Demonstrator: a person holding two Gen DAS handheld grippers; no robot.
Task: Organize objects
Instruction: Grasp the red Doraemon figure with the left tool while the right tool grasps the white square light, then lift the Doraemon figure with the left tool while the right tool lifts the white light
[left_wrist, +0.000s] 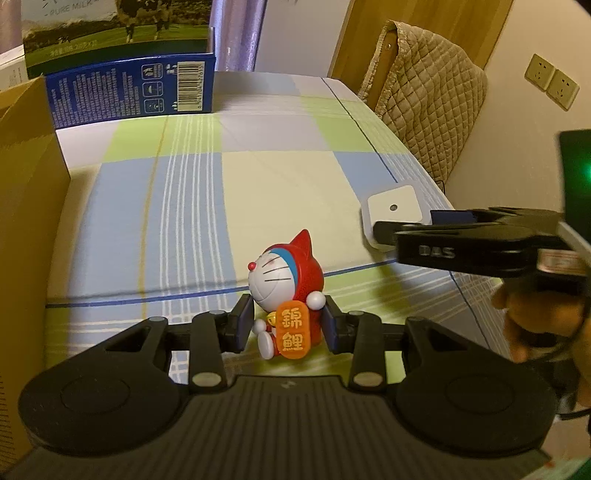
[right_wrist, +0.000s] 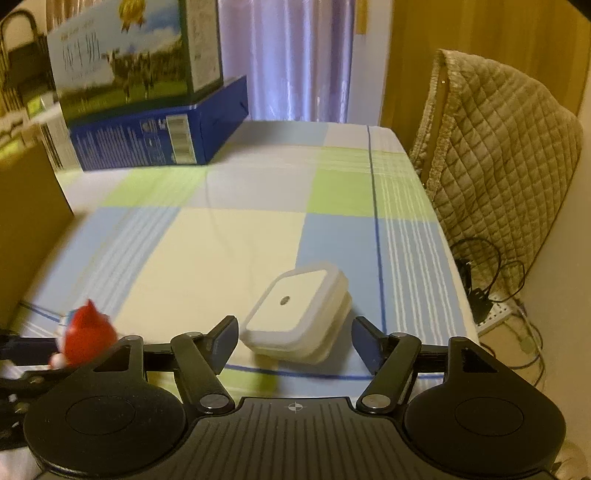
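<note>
Left wrist view: red-hooded plastic cat figurine (left_wrist: 286, 295) upright on checked tablecloth (left_wrist: 277, 173), between left gripper (left_wrist: 290, 325) pads, seemingly pinched, contact unclear. White square plastic box (right_wrist: 295, 314) flat between spread right gripper (right_wrist: 295, 338) jaws, ungrasped. Judged early: nothing sorted yet; cardboard box (left_wrist: 26, 206) at left.

Red figurine (left_wrist: 286, 291), white box (right_wrist: 295, 314), blue-green checked tablecloth (left_wrist: 192, 206).

I see warm, dim indoor light; the milk carton (right_wrist: 122, 62) upper left is motion-blurred, and the edges bow with fisheye distortion.
</note>
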